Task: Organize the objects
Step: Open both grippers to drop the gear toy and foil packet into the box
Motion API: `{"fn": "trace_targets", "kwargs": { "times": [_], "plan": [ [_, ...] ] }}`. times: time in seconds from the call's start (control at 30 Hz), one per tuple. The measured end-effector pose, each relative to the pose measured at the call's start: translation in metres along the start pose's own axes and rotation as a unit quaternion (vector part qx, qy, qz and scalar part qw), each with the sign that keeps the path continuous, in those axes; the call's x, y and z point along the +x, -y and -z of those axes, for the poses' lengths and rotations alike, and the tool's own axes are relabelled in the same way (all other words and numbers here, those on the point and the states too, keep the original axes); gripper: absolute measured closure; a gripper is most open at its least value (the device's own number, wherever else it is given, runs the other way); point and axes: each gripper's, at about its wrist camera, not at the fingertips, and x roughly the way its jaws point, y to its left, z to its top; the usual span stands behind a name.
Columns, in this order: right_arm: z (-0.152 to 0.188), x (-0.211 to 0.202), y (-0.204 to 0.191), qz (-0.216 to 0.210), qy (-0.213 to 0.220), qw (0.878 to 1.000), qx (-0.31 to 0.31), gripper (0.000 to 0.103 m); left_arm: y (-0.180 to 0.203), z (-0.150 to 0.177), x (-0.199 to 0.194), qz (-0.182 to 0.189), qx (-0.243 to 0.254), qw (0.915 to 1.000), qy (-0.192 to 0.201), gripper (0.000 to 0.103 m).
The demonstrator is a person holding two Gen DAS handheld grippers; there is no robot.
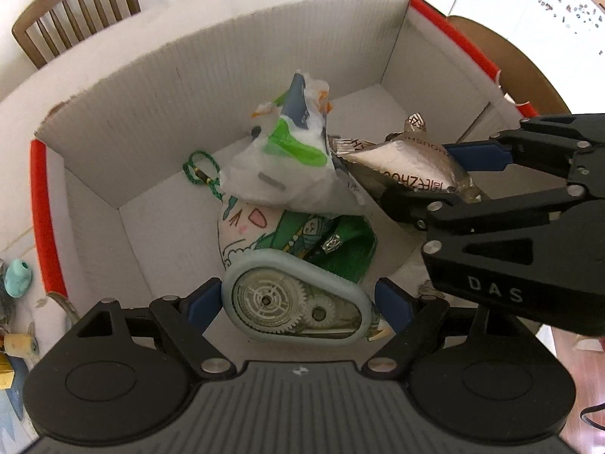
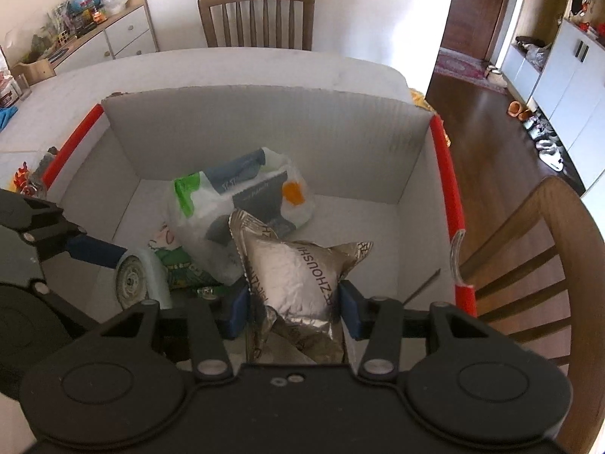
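Observation:
A white cardboard box (image 1: 211, 75) with red edges stands on the table; it also shows in the right wrist view (image 2: 264, 128). My left gripper (image 1: 298, 308) is shut on a pale blue correction tape dispenser (image 1: 295, 302) and holds it over the box. My right gripper (image 2: 295, 308) is shut on a silver foil packet (image 2: 298, 276) and holds it over the box; the packet also shows in the left wrist view (image 1: 408, 166). Inside the box lie a white plastic bag (image 1: 283, 166) with green print and a green cartoon pouch (image 1: 302, 234).
A green cord loop (image 1: 200, 170) lies in the box. Small objects (image 1: 17, 276) sit on the table left of the box. Wooden chairs stand behind the table (image 2: 257, 15) and at the right (image 2: 529, 257). A sideboard (image 2: 94, 34) stands at the back left.

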Motion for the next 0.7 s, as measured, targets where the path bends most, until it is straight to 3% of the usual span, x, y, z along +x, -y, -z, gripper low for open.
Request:
{"fn": "trace_targets", "kwargs": {
  "times": [0.33,0.7],
  "plan": [
    [-0.005,0.003,0.006,-0.003,-0.003,1.000,0.007,0.048,-0.002,-0.002,0.014,-0.011,-0.001,0.9979,-0.063,0.016],
    [-0.004,-0.017,0.009,-0.014,0.016,1.000,0.016,0.041,-0.006,0.009,0.005,-0.005,0.007,0.9988,-0.049,0.016]
  ]
}}
